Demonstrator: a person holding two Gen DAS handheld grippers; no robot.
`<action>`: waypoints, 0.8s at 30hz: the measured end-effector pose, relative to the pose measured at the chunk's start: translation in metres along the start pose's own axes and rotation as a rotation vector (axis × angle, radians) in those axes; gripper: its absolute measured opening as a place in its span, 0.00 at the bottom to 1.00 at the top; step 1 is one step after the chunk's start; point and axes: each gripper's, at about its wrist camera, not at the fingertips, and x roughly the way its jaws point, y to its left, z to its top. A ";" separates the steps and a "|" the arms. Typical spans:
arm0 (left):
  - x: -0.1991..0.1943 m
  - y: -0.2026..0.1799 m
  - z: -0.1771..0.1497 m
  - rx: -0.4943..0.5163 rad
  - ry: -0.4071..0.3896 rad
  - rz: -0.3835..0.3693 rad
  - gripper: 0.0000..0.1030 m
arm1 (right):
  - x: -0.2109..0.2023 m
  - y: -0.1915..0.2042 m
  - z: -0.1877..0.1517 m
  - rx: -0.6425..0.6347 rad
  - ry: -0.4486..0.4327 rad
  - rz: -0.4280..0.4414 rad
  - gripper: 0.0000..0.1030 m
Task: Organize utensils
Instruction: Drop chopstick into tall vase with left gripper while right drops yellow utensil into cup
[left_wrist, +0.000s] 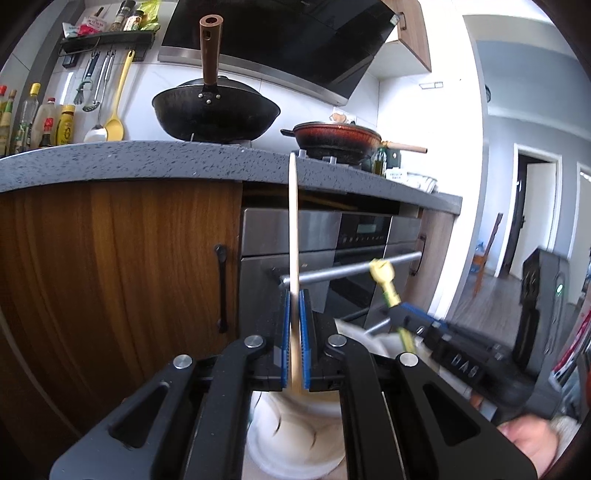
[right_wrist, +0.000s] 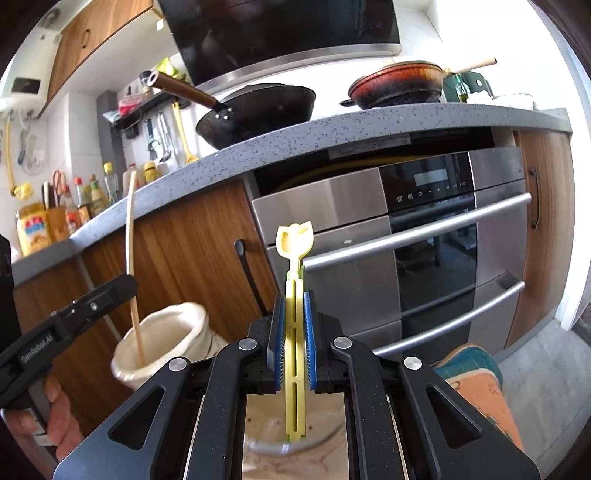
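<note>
So this looks like the middle of it — neither utensil is put away yet, as far as I can tell. Going left to right: the left gripper (left_wrist: 294, 339) is clamped on a thin wooden utensil (left_wrist: 293, 229), held upright, with its lower end already dipping into the mouth of the cream ceramic holder (right_wrist: 162, 328) on the surface below. You can see that best from the right wrist view, where the stick runs down past the rim into the pot. It's not let go though, the pads are tight on it.

Then the right gripper (right_wrist: 294, 341), also closed, pinching a yellow plastic utensil (right_wrist: 294, 314) with a tulip-shaped top, upright too. Its bottom end hangs over a second, glassy-looking container (right_wrist: 291, 435) right under the jaws — I can't tell whether the tip is actually inside it or just above.

Count: two grippers, two utensils in hand (one wooden, one yellow), one cream holder, one blurry container under the right one. Whether anything else is already sitting in the holder, can't see.

What's left, I'd guess: finish lowering both, release, and back the grippers out without tipping the holder.
</note>
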 end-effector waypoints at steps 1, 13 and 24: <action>-0.003 0.001 -0.004 -0.005 0.012 0.005 0.05 | -0.002 0.001 -0.001 -0.004 0.002 -0.001 0.10; -0.024 0.007 -0.022 -0.010 0.047 -0.009 0.05 | -0.028 0.008 -0.018 -0.012 0.032 -0.043 0.10; -0.025 0.005 -0.009 0.005 0.012 -0.003 0.10 | -0.031 0.003 -0.016 0.015 0.018 -0.051 0.10</action>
